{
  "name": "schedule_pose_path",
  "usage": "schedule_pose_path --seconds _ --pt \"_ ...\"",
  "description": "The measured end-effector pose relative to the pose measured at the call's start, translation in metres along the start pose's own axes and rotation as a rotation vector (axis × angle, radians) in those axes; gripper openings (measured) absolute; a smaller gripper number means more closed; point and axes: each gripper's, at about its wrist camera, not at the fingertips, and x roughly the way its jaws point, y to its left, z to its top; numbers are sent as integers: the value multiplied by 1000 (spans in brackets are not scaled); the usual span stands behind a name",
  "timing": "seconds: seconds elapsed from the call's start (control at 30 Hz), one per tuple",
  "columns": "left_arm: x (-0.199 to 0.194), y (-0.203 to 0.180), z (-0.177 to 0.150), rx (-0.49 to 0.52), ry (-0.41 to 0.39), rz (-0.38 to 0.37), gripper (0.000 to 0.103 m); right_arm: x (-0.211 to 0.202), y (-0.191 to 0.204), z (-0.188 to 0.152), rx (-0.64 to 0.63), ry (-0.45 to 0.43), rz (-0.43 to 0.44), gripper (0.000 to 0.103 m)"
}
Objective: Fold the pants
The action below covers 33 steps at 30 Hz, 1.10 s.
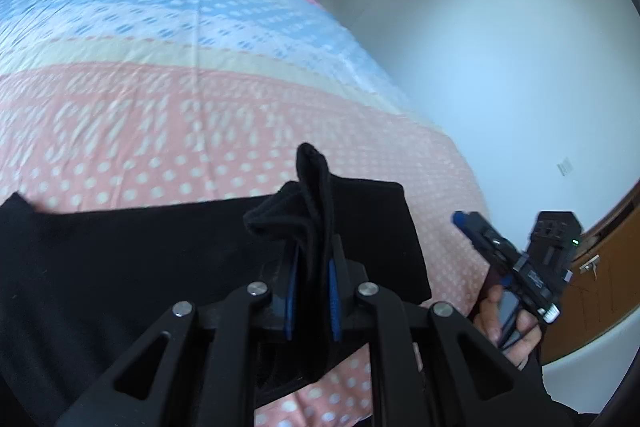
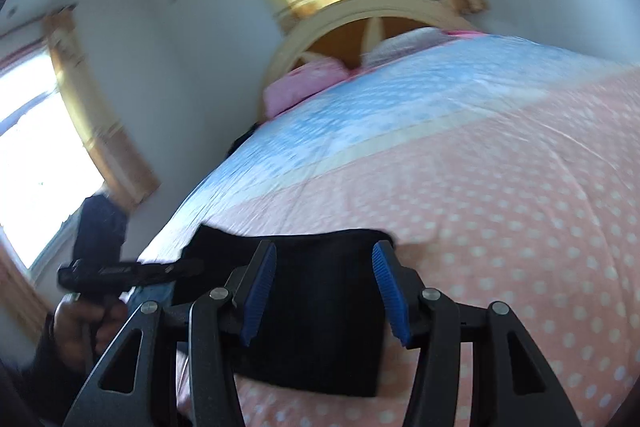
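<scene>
Black pants (image 1: 160,239) lie on the polka-dot quilt (image 1: 160,131) near its foot; in the left wrist view the left gripper (image 1: 312,267) pinches a bunched edge. In the right wrist view the right gripper (image 2: 325,287) hovers spread above the soft, floppy cloth, best grasped at corners.

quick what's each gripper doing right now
Left gripper: closed on a bunched fold of the black fabric pants.
Right gripper: open, jaws spread above the pants, holding nothing.

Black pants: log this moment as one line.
left gripper: shut on black pants | right gripper: open above pants | pants: lying on bedspread, fold unfinished
</scene>
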Motion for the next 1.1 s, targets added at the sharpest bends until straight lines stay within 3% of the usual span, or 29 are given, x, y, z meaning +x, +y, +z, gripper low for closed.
schedule_pose_path --seconds 0.13,0.27,0.37,0.47,0.53,0.63,0.77,0.87,1.0,1.1 --pt "6 25 -9 -57 30 44 14 27 24 -19 -109 162 67 52" --pt "21 41 -16 -73 53 63 14 58 24 -41 -160 319 2 53" --pt "27 45 -22 -64 62 104 27 56 25 -45 -202 303 1 53" --pt "17 45 -28 -35 45 98 40 47 22 -41 -162 267 35 53" --pt "-3 44 -32 10 -10 154 62 41 22 -39 -156 235 40 53" --pt "-45 56 -34 72 -123 259 74 40 21 -37 -154 207 39 53" --pt "-106 104 -38 114 -198 495 79 36 27 -34 -174 172 34 53" --pt "-149 157 -45 73 -216 667 79 35 36 -34 -197 159 45 53" --pt "-198 227 -64 -61 -253 777 79 44 48 -43 -234 194 43 53" --pt "-212 265 -80 -176 -262 758 79 51 58 -47 -245 213 57 53"
